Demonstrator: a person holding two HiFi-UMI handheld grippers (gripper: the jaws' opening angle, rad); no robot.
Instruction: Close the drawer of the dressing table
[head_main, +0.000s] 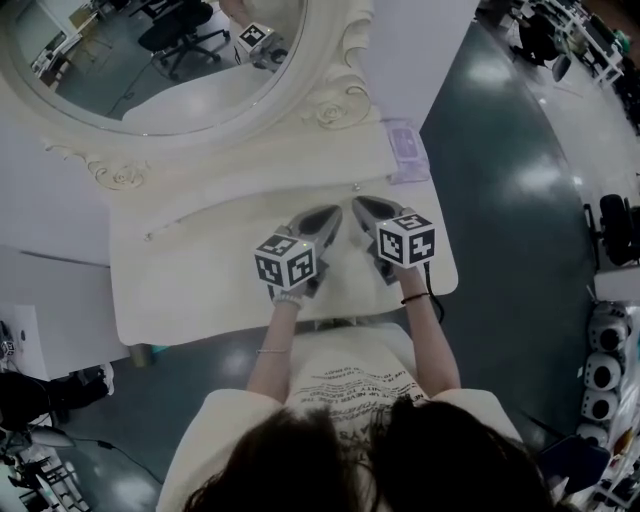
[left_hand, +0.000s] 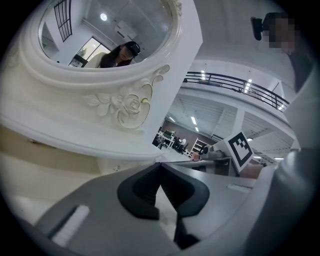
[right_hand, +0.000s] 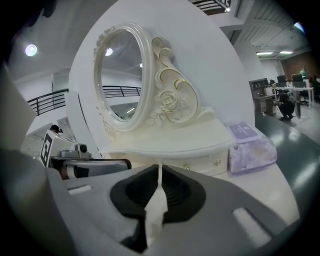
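Well, the drawer (right_hand: 200, 164) sits in the low cream ledge under the mirror (right_hand: 120, 75), at the back of the dressing table (head_main: 130, 300). Its front lies flush with the ledge, and a small round knob (right_hand: 186, 166) faces me.

Just short of that ledge I hold both tools over the pale tabletop (head_main: 190, 290), side by side, with their tips leaning toward each other. My left gripper (left_hand: 160, 167) is clenched: its dark pads meet at the tip and nothing is caught between them. My right gripper (right_hand: 159, 172) is drawn in too, with only a hairline slit of the white top showing between its pads and nothing held there.

Each gripper's marker cube (head_main: 287, 262) stands just in front of my wrists. A carved rose (right_hand: 167, 102) curls at the foot of the mirror frame. A lilac tissue box (right_hand: 250, 145) rests at the right end of the table, against the ledge. Beyond the table's edge lies dark, glossy floor (head_main: 520, 200).
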